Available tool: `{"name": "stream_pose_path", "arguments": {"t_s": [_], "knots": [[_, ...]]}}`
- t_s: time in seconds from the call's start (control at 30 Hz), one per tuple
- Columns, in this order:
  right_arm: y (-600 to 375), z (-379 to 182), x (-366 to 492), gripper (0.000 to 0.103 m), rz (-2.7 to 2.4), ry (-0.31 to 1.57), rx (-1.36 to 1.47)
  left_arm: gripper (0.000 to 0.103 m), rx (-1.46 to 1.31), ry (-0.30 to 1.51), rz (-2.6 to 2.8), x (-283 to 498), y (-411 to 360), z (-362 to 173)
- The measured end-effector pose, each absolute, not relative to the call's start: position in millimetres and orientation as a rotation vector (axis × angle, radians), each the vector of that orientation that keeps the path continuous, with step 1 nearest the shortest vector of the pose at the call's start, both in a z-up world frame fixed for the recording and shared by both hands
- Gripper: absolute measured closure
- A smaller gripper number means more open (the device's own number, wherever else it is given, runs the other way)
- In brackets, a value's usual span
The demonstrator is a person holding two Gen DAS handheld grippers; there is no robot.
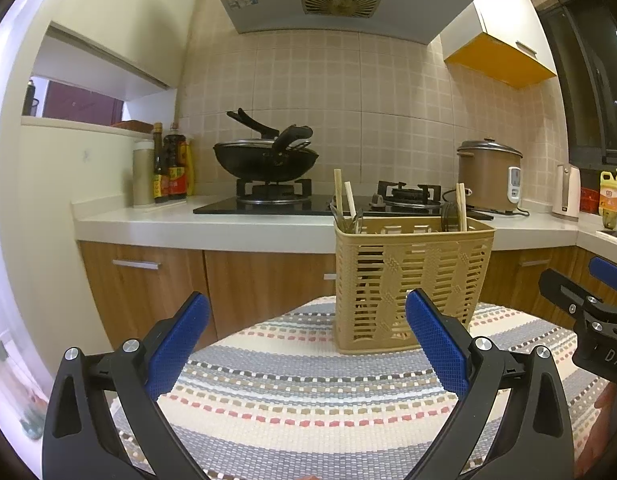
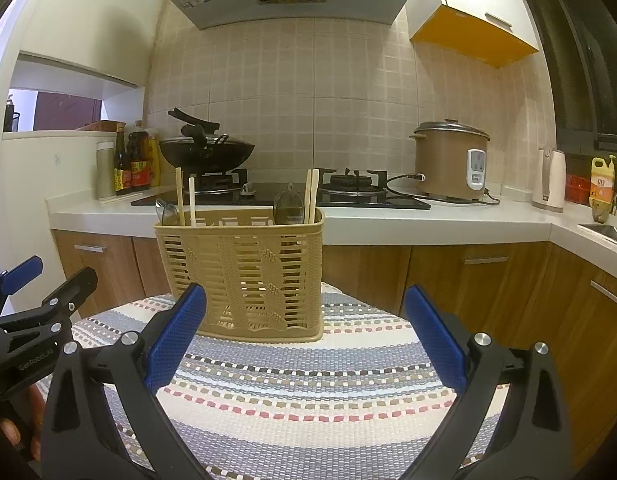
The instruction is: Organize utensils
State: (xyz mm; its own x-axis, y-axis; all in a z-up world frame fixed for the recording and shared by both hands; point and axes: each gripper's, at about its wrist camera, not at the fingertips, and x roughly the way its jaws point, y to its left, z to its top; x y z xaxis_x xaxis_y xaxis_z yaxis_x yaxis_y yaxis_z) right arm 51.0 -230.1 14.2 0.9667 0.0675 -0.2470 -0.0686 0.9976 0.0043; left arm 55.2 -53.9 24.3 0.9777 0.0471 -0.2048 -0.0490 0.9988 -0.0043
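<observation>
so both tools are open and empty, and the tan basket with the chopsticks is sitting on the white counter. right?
Not quite. The basket stands on the striped mat, in front of the counter, not on it; the right wrist view shows this. The rest holds: the left tool and right tool are open and empty, with chopsticks in the basket.

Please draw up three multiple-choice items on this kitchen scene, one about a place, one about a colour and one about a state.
1. Where does the basket stand?
A. on the striped mat
B. on the stove
C. in the sink

2. What colour are the gripper pads?
A. red
B. blue
C. green

3. How is the right gripper?
A. shut on a spoon
B. shut on chopsticks
C. open, holding nothing

Answers: 1 A, its base rests on the mat; 2 B, both pads show blue; 3 C, only mat shows between the wide jaws.
</observation>
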Motion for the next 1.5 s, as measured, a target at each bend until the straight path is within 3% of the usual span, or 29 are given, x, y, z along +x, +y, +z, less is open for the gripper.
{"name": "stream_pose_path", "arguments": {"t_s": [1.5], "knots": [[-235.8, 16.9, 47.1, 0.008, 0.058, 0.239, 0.015, 0.008, -0.014, 0.235, 0.043, 59.0, -54.3, 22.9]]}}
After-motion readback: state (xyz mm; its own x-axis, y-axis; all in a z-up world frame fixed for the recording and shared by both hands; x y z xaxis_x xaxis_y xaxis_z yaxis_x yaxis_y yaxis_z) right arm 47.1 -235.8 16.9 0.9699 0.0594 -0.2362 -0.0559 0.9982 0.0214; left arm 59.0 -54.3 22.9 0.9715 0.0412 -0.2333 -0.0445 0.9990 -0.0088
